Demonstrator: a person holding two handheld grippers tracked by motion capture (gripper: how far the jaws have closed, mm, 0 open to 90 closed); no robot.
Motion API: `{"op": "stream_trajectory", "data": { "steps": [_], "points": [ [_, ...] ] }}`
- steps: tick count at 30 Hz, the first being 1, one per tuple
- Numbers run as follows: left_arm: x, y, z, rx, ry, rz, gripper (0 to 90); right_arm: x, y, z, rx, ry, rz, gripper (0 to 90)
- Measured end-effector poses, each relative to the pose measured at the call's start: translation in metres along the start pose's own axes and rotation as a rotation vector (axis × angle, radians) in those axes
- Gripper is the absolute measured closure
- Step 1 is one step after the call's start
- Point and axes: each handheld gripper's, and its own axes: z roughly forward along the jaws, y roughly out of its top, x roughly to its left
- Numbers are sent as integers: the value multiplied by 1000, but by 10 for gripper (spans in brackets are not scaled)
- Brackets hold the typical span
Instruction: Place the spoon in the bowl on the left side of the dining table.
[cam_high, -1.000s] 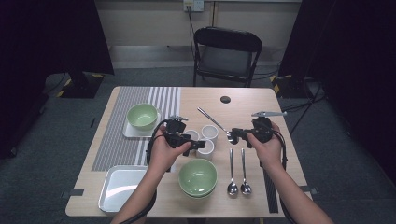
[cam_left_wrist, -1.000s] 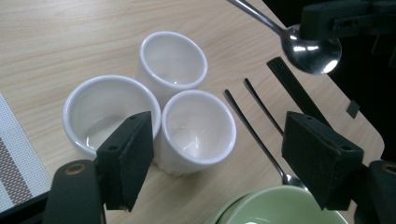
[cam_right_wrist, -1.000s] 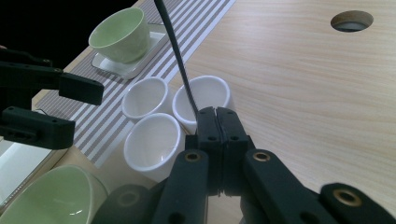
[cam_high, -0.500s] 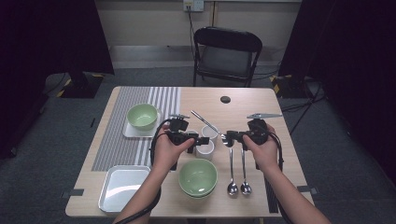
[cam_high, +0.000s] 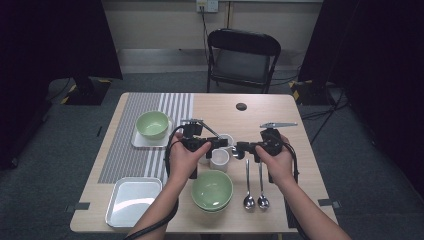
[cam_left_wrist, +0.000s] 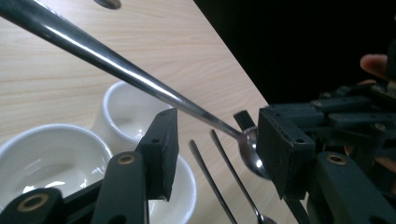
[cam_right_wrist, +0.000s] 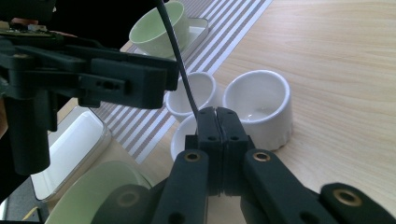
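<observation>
Bowl, nearest: large green bowl (cam_high: 212, 190) sits at the lower middle of the high view, on the worktop's (cam_high: 280, 200) near edge, a white tray (cam_high: 132, 201) at lower left.
Spare spoons: two spoons (cam_high: 255, 185) lie side by side just right of that bowl, bowls toward the person, handles pointing away.
Right tool (cam_high: 243, 148): jaws pressed together on the held spoon (cam_left_wrist: 140, 79); in the right gripper view the dark handle rises from the closed pads toward the upper left.
Held spoon axis: in the left gripper view it runs from upper left down to lower right, bowl end lowest, above the white cups (cam_right_wrist: 257, 109).
Left tool (cam_high: 216, 144): jaws have just been closing, half-wide; the spoon passes between them and I cannot tell whether a pad touches it.
Farther worktop: small green bowl (cam_high: 152, 124) on a white tray over a striped mat (cam_high: 150, 107); dark round thing (cam_high: 241, 106) near the far edge.
Room: black folding chair (cam_high: 243, 60) behind the worktop, grey floor, dark curtains at both sides.
</observation>
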Motion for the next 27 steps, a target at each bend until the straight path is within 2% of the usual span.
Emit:
{"op": "stream_trajectory", "data": {
  "steps": [2,3,6,9,12,13,18,22,24,27],
  "points": [
    [0,0,2,-2,9,-13,512,1,0,1,-1,9,5,898],
    [1,0,2,0,14,-3,514,1,-1,1,-1,11,5,898],
    [0,0,3,-8,-2,-16,524,2,0,2,-8,22,10,898],
    [-1,0,4,-15,1,-11,531,3,0,2,-14,32,19,898],
    [-1,0,4,-9,8,-9,582,4,0,2,-21,44,29,898],
    [-1,0,4,-9,9,-17,612,4,0,2,-22,45,32,898],
    [1,-1,4,-31,-4,-36,628,5,-1,3,-26,76,46,898],
    [1,-1,4,-32,-16,-51,699,7,-1,5,-24,85,58,897],
    [0,0,2,-33,-37,-73,749,8,-2,6,-16,84,52,896],
    [-2,3,0,-22,-45,-76,825,11,-4,10,0,86,41,883]
  ]
}}
